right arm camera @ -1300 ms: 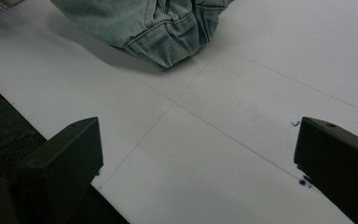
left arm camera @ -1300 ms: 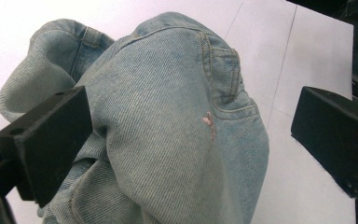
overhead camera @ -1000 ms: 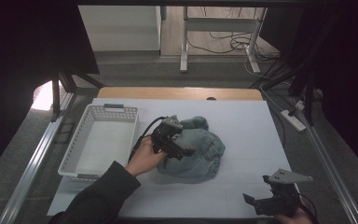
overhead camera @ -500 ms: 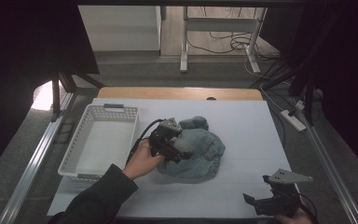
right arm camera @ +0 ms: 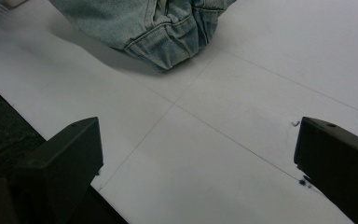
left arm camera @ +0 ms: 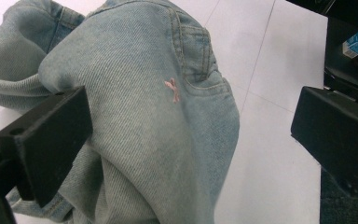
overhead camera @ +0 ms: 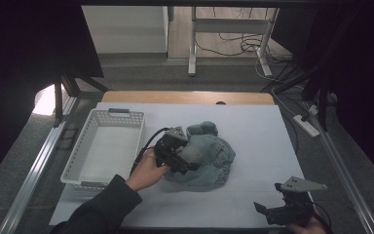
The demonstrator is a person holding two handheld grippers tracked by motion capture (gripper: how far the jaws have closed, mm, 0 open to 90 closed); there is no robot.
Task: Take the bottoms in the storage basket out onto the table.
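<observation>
Here, a white perforated plastic basket (overhead camera: 104, 146) is sitting on the white table (overhead camera: 253, 131), just to the left of a crumpled heap of pale blue denim jeans (overhead camera: 207, 158) that is lying near the table's middle. Between the basket and the jeans, the person's left hand (overhead camera: 148, 170) is holding the left gripper (overhead camera: 187, 163) against the denim's left edge. In the left gripper view its black jaws are standing wide apart, with a fold of the jeans (left arm camera: 144, 116) bulging up between them and touching the left jaw; nothing is being clamped. Well to the right of the jeans, at the table's near edge, the right gripper (overhead camera: 265, 210) is hovering over bare white surface. In the right gripper view its jaws are spread wide too, with the denim hem (right arm camera: 168, 37) lying well beyond them.
</observation>
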